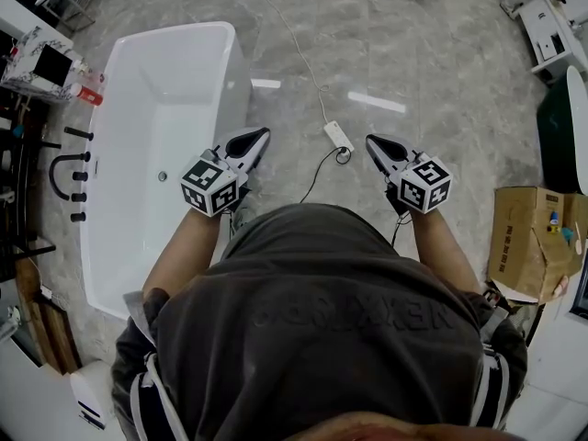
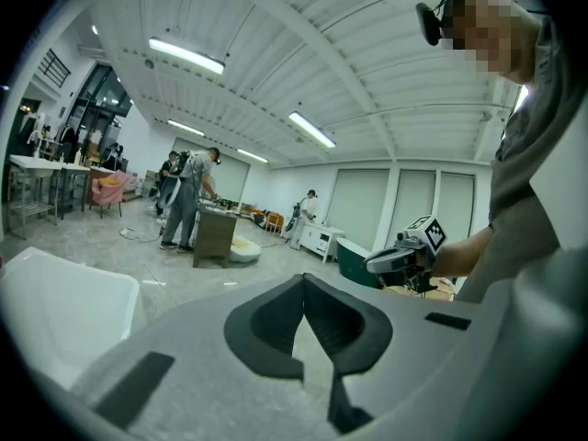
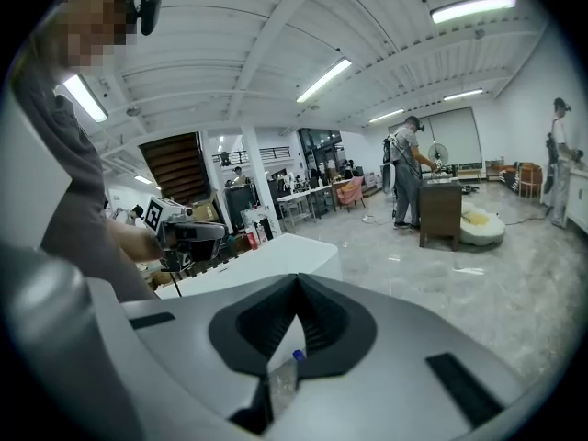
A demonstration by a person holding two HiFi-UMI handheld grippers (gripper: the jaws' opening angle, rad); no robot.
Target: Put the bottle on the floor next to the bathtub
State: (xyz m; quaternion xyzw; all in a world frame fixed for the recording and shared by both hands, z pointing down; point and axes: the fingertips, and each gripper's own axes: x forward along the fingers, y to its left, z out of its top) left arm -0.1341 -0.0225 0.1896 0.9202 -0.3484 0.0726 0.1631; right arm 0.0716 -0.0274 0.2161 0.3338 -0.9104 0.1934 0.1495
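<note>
While the white bathtub (image 1: 231, 90) lies at the left, the left tongs (image 1: 260, 136) hang pressed together and empty beside it. The clear bottle (image 3: 285, 379) stands on the floor (image 1: 413, 53) near the tub. The right tongs (image 1: 373, 141) are also together, holding nothing.

Left hand-held gripper (image 1: 264, 134) and right hand-held gripper (image 1: 371, 140) — both stand closed.

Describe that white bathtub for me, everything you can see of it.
The bathtub is a glossy white, freestanding rectangular tub with rounded corners, seemingly acrylic. It is empty, with a round drain in its bottom. It stands on the grey marbled floor, black tap fittings beside one long side. The left gripper hangs shut near the other rim.
</note>
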